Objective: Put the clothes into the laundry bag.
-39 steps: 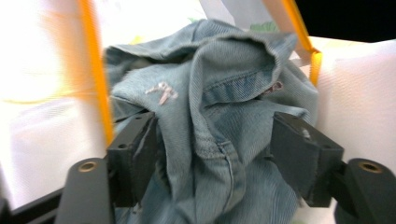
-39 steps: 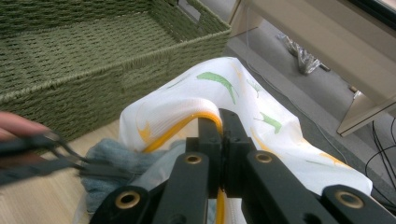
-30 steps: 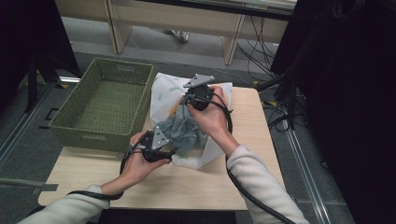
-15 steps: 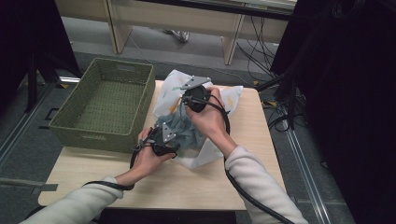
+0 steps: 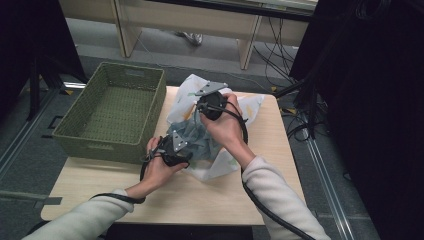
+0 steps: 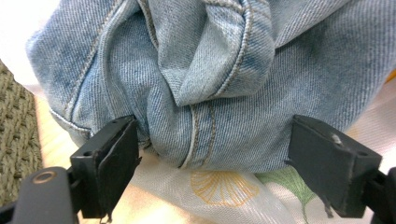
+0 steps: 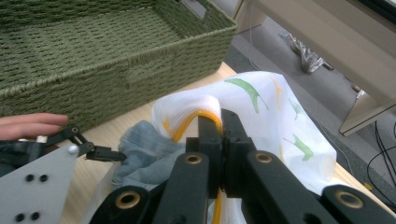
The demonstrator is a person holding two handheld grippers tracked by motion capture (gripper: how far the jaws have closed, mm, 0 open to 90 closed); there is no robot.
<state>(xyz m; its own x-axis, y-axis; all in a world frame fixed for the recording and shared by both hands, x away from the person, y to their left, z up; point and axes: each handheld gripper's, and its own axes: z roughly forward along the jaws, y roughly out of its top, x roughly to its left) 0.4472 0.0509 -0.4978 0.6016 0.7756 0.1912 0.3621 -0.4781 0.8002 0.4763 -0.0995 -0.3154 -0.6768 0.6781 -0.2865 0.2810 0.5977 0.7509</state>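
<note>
The denim garment [image 6: 219, 79] is lying bunched on the white printed cloth [image 5: 250, 107] at the table's [image 5: 165, 200] middle, its bulk running from 7 to 1 o'clock in the high view. The left gripper [image 6: 215, 158] is sitting at its 7 o'clock end, jaws spread wide around the bundle, not yet squeezing. The right gripper [image 7: 223, 122], at 1 o'clock, is pinching a fold of the white printed cloth. The green basket [image 5: 115, 100] is waiting at 10 o'clock, nearer the left gripper.
</note>
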